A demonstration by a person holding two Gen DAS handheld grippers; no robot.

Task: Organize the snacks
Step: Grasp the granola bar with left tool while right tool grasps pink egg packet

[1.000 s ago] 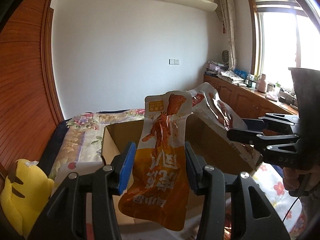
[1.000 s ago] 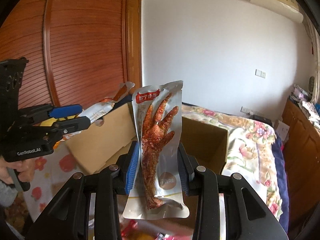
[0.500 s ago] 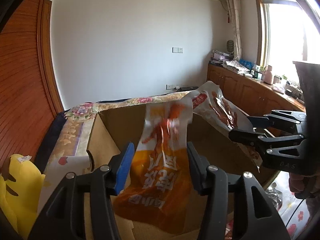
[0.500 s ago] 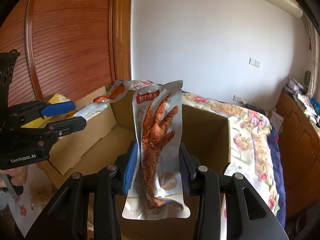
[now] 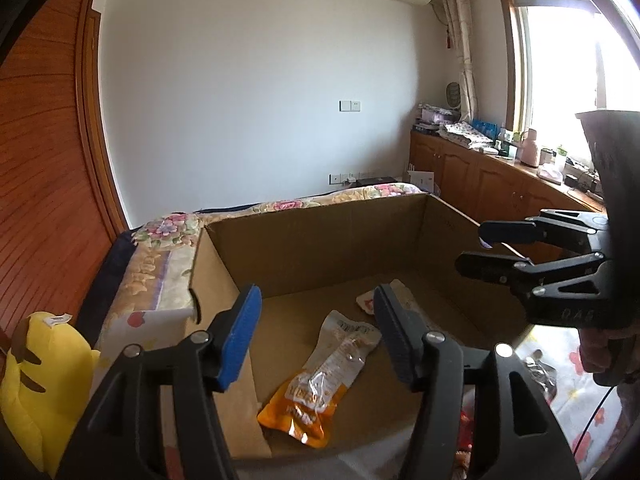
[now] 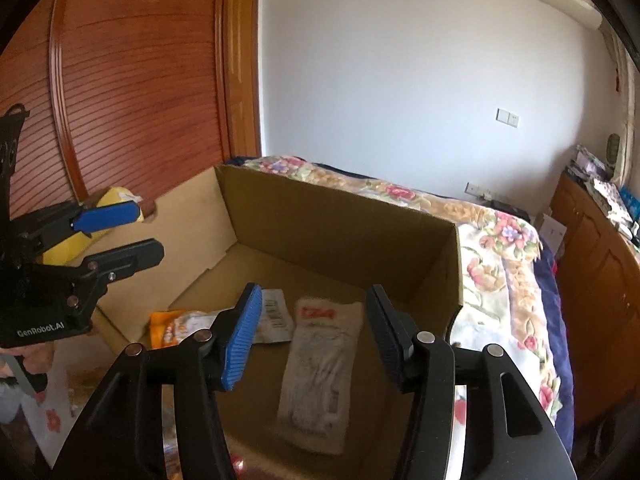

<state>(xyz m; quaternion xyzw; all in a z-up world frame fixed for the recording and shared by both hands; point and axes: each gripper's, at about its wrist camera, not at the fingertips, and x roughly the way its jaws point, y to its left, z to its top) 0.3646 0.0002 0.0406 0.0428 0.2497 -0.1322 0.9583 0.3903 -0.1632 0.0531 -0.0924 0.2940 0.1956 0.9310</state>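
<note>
An open cardboard box [image 5: 320, 240] [image 6: 328, 220] stands on the bed. An orange-and-white snack packet [image 5: 324, 372] [image 6: 176, 326] lies flat on its floor. A white chicken-foot packet [image 6: 320, 372] lies beside it; only its end [image 5: 366, 302] shows in the left wrist view. My left gripper [image 5: 316, 332] is open and empty above the box; it also shows in the right wrist view [image 6: 120, 232]. My right gripper [image 6: 312, 336] is open and empty above the box; it also shows in the left wrist view [image 5: 476, 246].
A floral bedspread [image 6: 496, 256] surrounds the box. A yellow plush toy [image 5: 36, 376] lies left of the box. More snack packets [image 5: 540, 376] lie on the bed at lower right. A wooden wardrobe [image 6: 120, 80] stands to the left, cabinets [image 5: 492, 184] under the window.
Both grippers have opened and let go of their packets. Both packets have dropped to the floor of the box. The views have tilted down toward the box.
</note>
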